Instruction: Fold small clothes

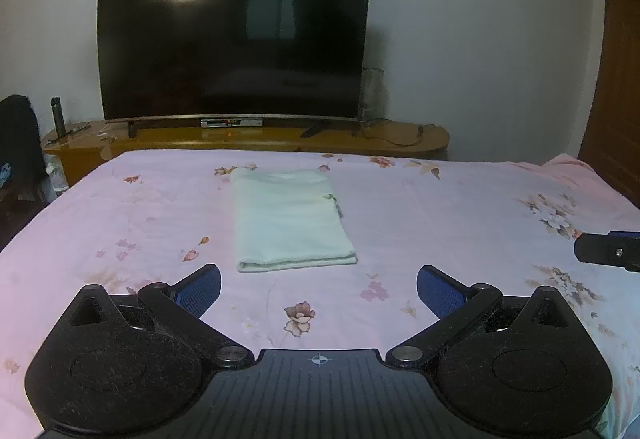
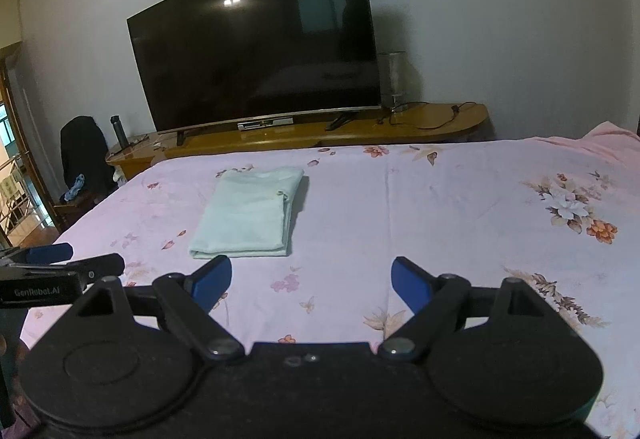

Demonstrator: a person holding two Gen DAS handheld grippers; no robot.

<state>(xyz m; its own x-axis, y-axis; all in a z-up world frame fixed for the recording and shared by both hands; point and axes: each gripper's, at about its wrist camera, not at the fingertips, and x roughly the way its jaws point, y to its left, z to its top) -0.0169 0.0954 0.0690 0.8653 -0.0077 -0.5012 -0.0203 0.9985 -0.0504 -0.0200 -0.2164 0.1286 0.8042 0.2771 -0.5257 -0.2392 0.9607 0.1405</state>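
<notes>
Folded cloth [image 1: 294, 217], pale green, lies flat on bed [image 1: 460, 207] w/ pink floral sheet, mid-bed, toward far edge. Behind bed: wooden TV stand [image 1: 256, 137] carrying big dark TV [image 1: 234, 39], against white wall. Left hand-held gripper [image 1: 319, 289] hovers over sheet just short of cloth, fingers spread wide, holding nothing. Right hand-held gripper [image 2: 311, 281] likewise spread, empty, near cloth's right side.

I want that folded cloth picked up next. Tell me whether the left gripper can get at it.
Probably yes. The left gripper is open and empty, and the folded cloth lies straight ahead on the bedsheet, with only bare sheet between them.
</notes>
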